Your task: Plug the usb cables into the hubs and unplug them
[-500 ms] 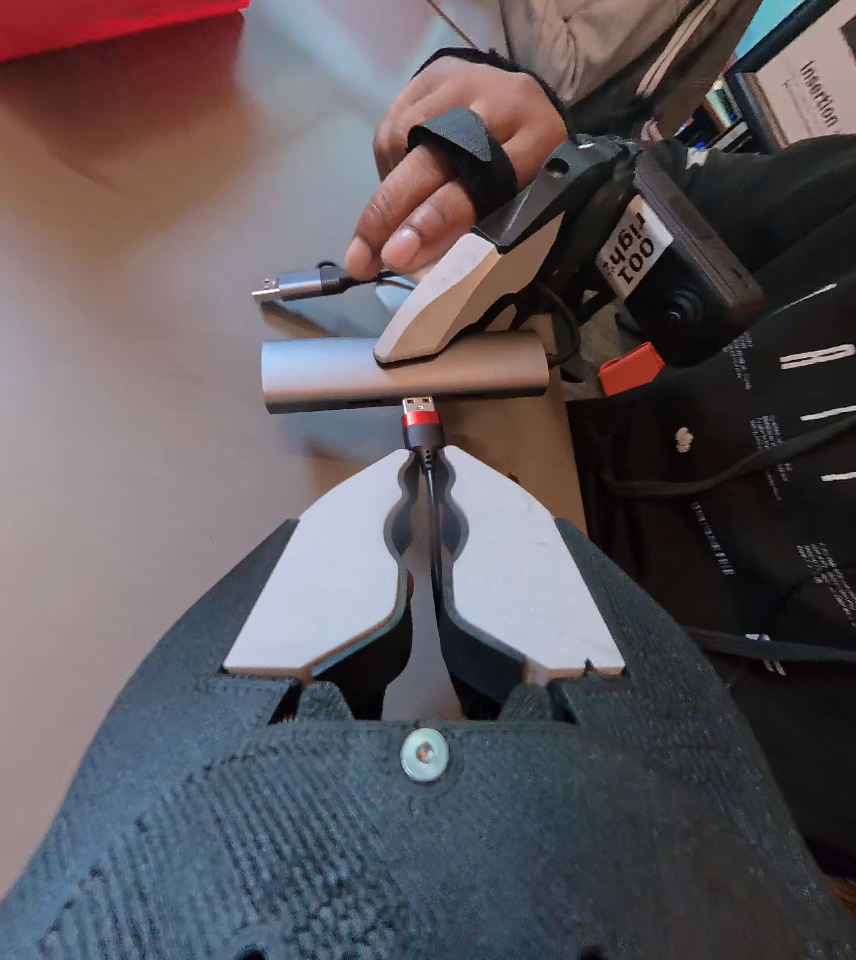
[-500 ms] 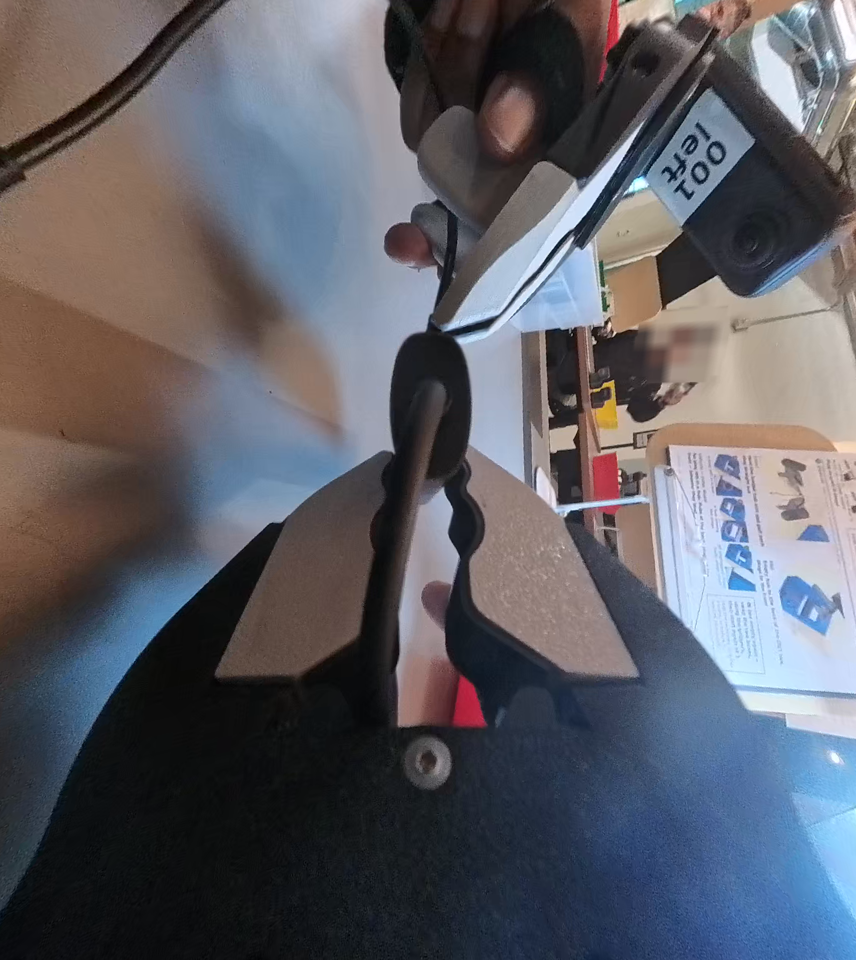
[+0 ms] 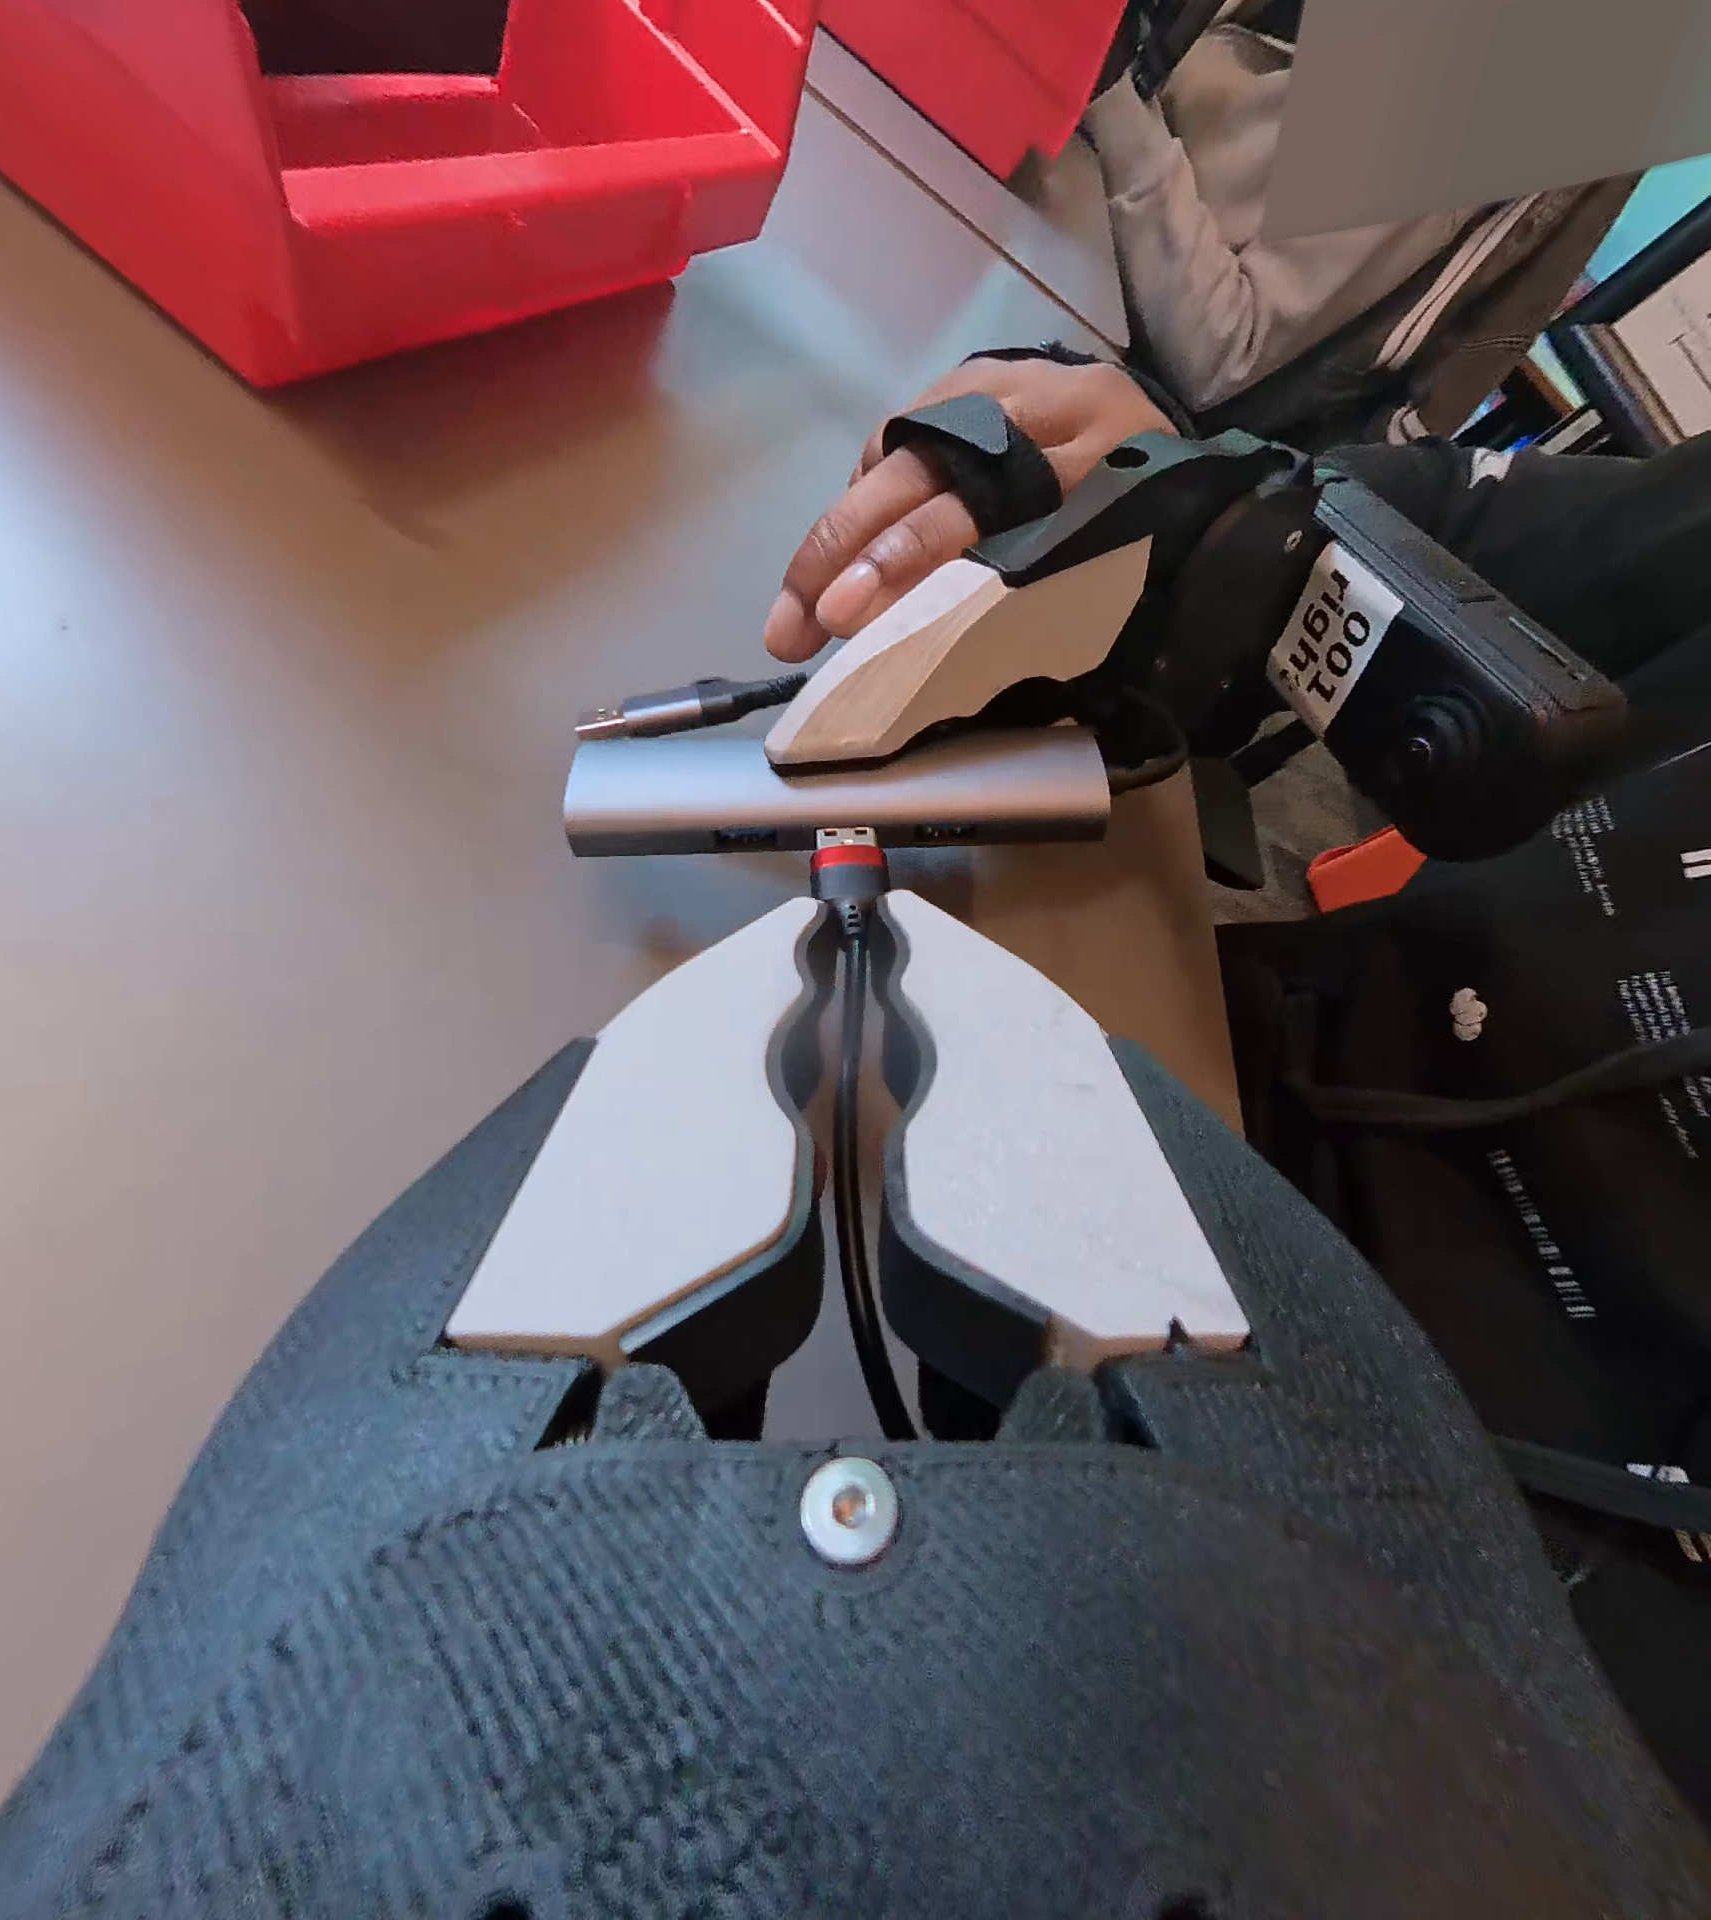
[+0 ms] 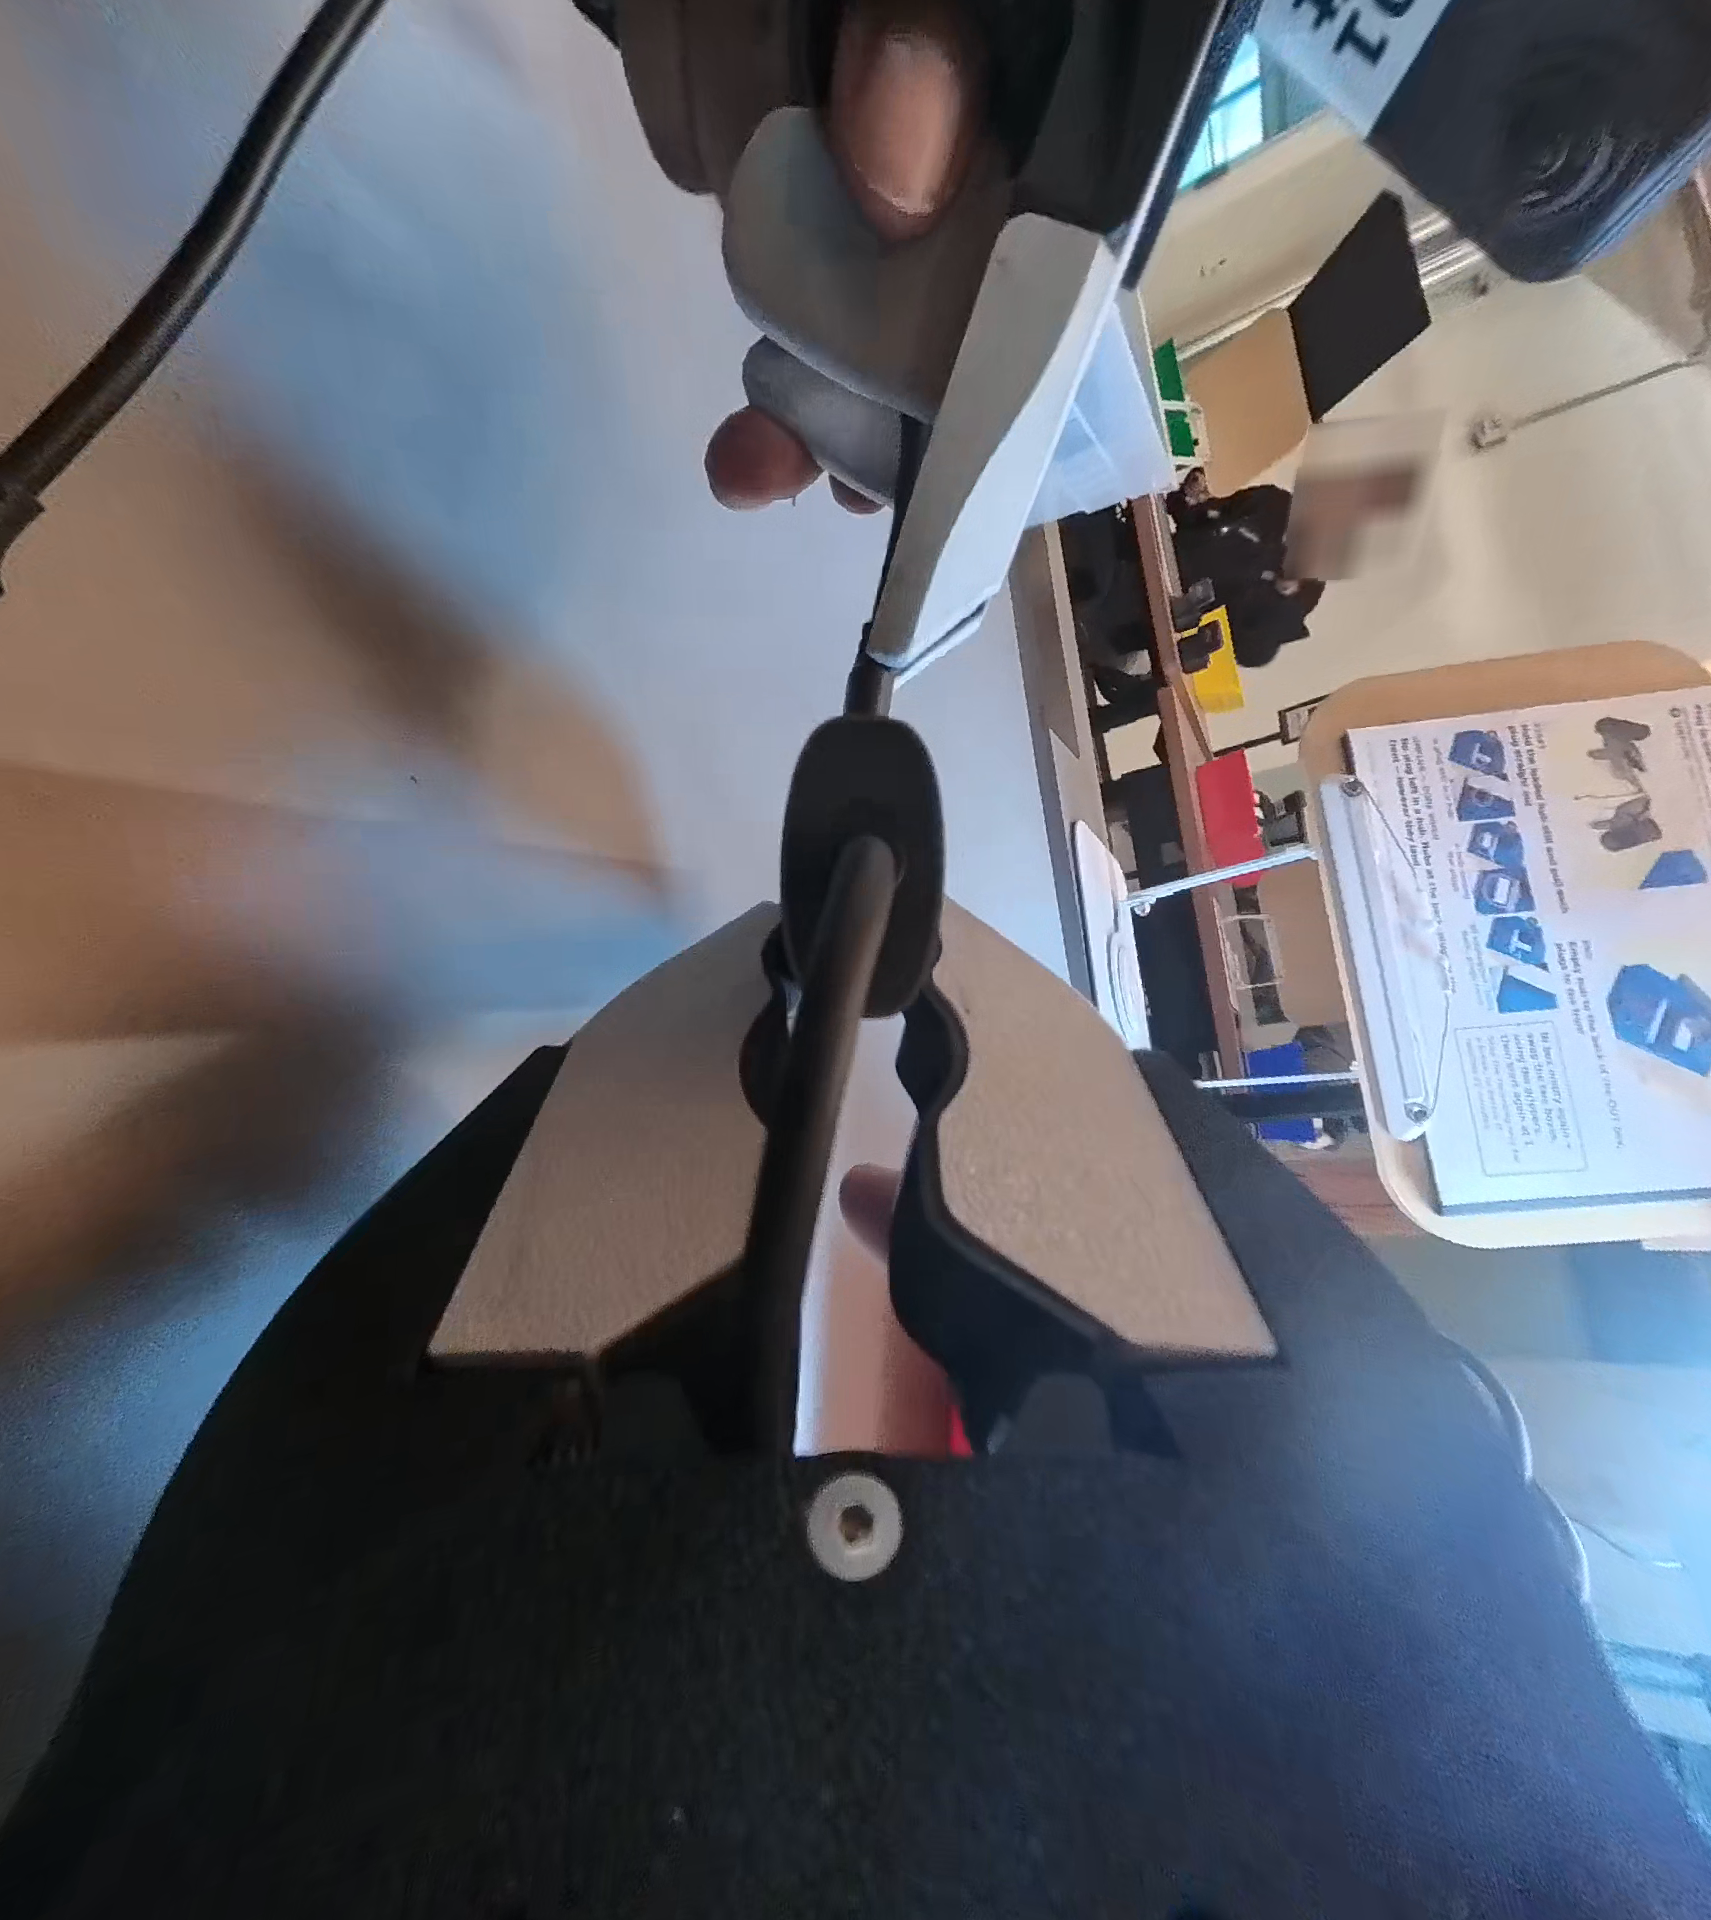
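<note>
In the left wrist view my left gripper (image 3: 849,912) is shut on a black cable just behind its red-collared USB plug (image 3: 846,860). The plug's metal tip meets the port side of a grey hub (image 3: 685,795), between two blue ports; a little metal still shows. My right gripper (image 3: 830,743) grips the hub from the right, held by a hand. In the right wrist view my right gripper (image 4: 856,935) is shut on the hub's dark end (image 4: 861,821), and the hub's cable (image 4: 809,1143) runs back between the fingers. The left gripper (image 4: 887,655) comes down to it from above.
The hub's own grey USB plug (image 3: 659,714) hangs free just behind the hub. Red bins (image 3: 311,208) stand at the far left of the brown table (image 3: 207,727). A person in black clothing is at the right. A board with an instruction sheet (image 4: 1609,987) stands beyond the table edge. The left gripper's tips are roughly 4 centimetres from the right gripper's.
Both grips are unchanged and the plug stays at the hub's port side. The left view has tilted, so the red bins and the hub's blue ports show. The left gripper looks closer in the right view.
</note>
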